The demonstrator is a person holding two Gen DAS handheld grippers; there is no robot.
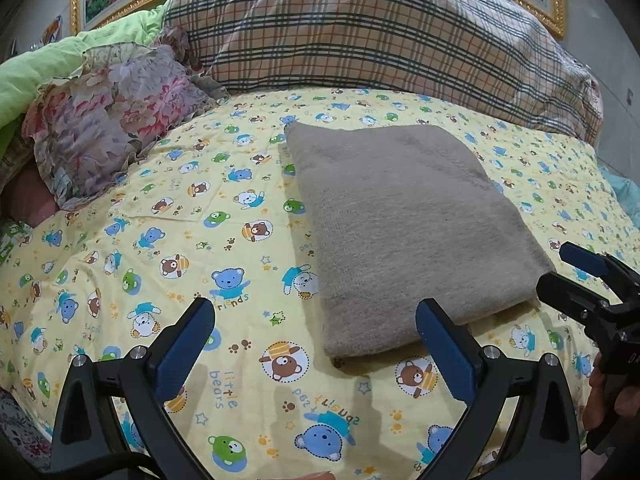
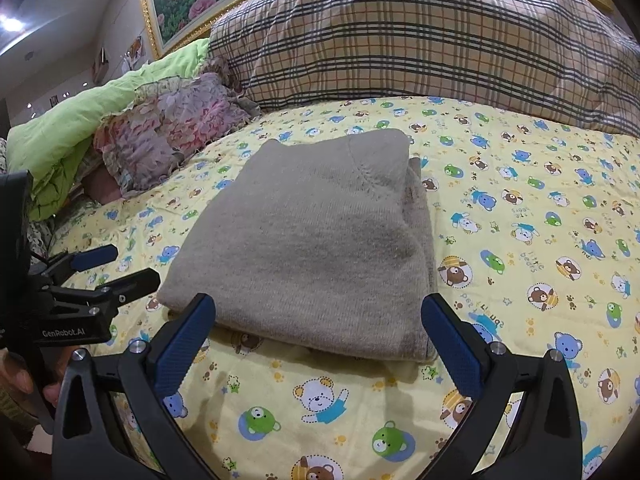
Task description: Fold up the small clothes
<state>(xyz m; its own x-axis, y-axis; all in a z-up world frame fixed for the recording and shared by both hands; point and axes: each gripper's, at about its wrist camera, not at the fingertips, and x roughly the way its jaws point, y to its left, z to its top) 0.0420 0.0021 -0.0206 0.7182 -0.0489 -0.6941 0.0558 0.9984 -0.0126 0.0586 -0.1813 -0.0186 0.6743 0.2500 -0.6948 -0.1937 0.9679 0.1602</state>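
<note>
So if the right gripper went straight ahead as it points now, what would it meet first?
Probably the folded grey garment: its near edge lies just beyond the open right gripper, though height above the bedsheet is unclear.

"GenRobot.AI" on left gripper [image 2: 94, 266]; "little bears" on sheet [image 1: 120, 264]

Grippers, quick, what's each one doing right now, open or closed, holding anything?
Left gripper: open, holding nothing.
Right gripper: open, holding nothing, just short of the folded grey garment.

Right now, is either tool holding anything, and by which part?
Nothing is held. The left tool and right tool are both open and empty, near the folded grey knitted garment lying on the yellow bear-print bedsheet.
</note>
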